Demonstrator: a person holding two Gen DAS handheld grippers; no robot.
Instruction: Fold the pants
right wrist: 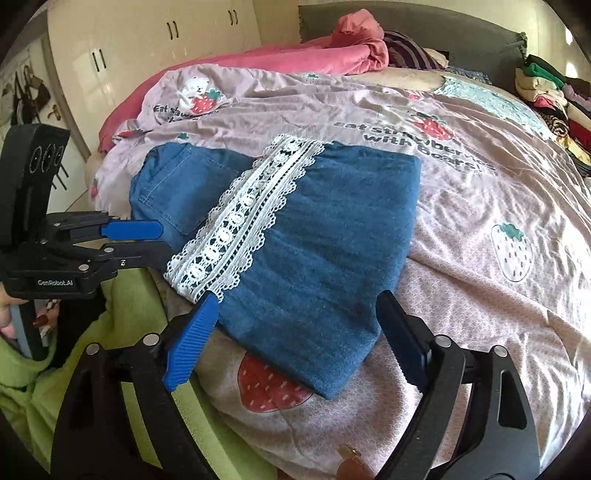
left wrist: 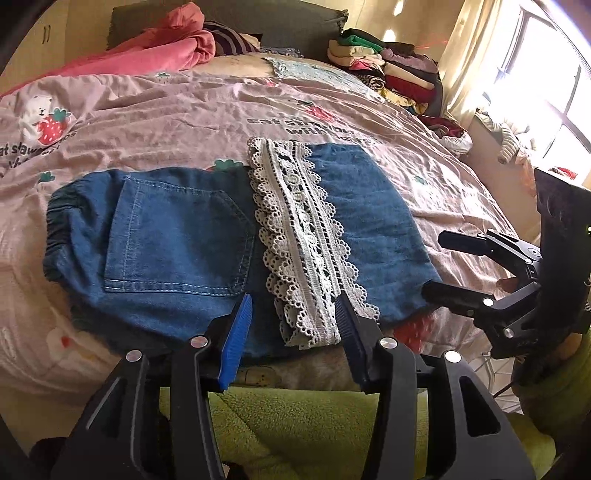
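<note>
Presently, folded blue denim pants (left wrist: 177, 236) with a white lace-trimmed hem (left wrist: 299, 236) are laid flat on the pink strawberry-print bed cover (right wrist: 498, 177). Left hand-held gripper (left wrist: 293, 325) and right hand-held gripper (right wrist: 299, 332) are held spread at the near edge, nothing pinched.

A bed (left wrist: 332, 110) fills the room ahead of the camera, spread with a pink duvet cover (right wrist: 480, 206) printed with strawberries, bears and dark lettering. At its far end stands a grey headboard (left wrist: 295, 26), with a crumpled pink blanket (left wrist: 166, 48) heaped against it to the far left. A stack of folded clothes (left wrist: 391, 66) sits at the far right corner. Beyond that, cream curtains (left wrist: 476, 62) frame a bright window (left wrist: 554, 92) pouring in daylight. Far left are cream wardrobe doors (right wrist: 147, 48) with dark handles, and handbags (right wrist: 27, 92) hang beside them.
</note>
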